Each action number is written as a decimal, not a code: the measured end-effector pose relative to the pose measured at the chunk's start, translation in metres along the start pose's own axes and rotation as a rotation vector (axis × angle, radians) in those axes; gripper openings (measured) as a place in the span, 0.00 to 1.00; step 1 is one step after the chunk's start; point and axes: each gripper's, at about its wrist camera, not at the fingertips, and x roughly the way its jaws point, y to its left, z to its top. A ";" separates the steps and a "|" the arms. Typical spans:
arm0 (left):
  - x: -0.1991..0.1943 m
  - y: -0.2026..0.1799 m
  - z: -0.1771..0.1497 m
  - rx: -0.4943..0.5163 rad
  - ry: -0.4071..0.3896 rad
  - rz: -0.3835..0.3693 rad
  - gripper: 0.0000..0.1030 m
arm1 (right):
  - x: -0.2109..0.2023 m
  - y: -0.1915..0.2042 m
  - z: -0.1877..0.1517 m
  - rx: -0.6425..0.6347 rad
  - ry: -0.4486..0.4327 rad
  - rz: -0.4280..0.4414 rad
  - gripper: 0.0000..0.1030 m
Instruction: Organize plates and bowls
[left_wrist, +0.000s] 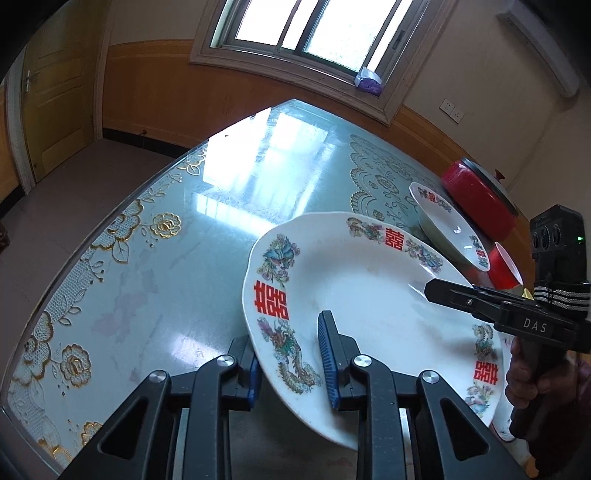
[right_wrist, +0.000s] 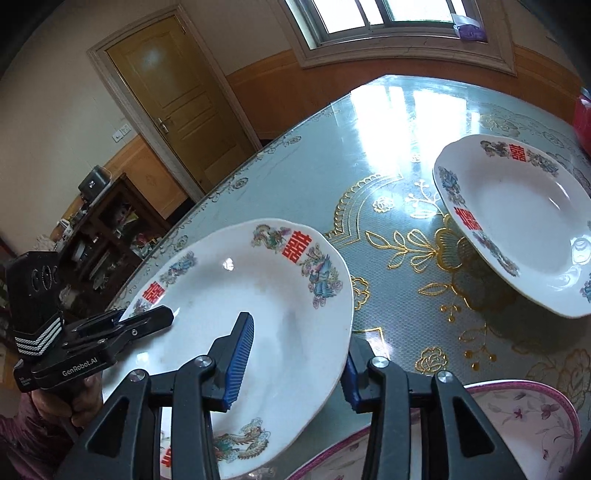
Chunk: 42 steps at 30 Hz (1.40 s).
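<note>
Lower centre, the left gripper (left_wrist: 291, 360) is clamping its ribbed blue pads on the plate (left_wrist: 369, 295), a glossy, scalloped white dish. The right gripper (right_wrist: 295, 354) is clamping the opposite rim above the glass table (left_wrist: 184, 240).

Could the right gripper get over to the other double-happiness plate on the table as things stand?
Probably not yet: the right gripper is clamped on the near plate, shared with the left gripper. The table between it and the far plate looks bare.
</note>
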 end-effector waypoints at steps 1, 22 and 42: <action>-0.003 0.000 -0.001 -0.005 -0.005 -0.005 0.27 | -0.001 0.001 -0.001 -0.010 -0.001 0.000 0.40; -0.041 -0.047 -0.002 0.120 -0.115 -0.010 0.28 | -0.057 0.011 -0.021 -0.035 -0.126 -0.026 0.40; -0.003 -0.173 -0.027 0.388 0.045 -0.294 0.30 | -0.167 -0.058 -0.114 0.225 -0.191 -0.277 0.40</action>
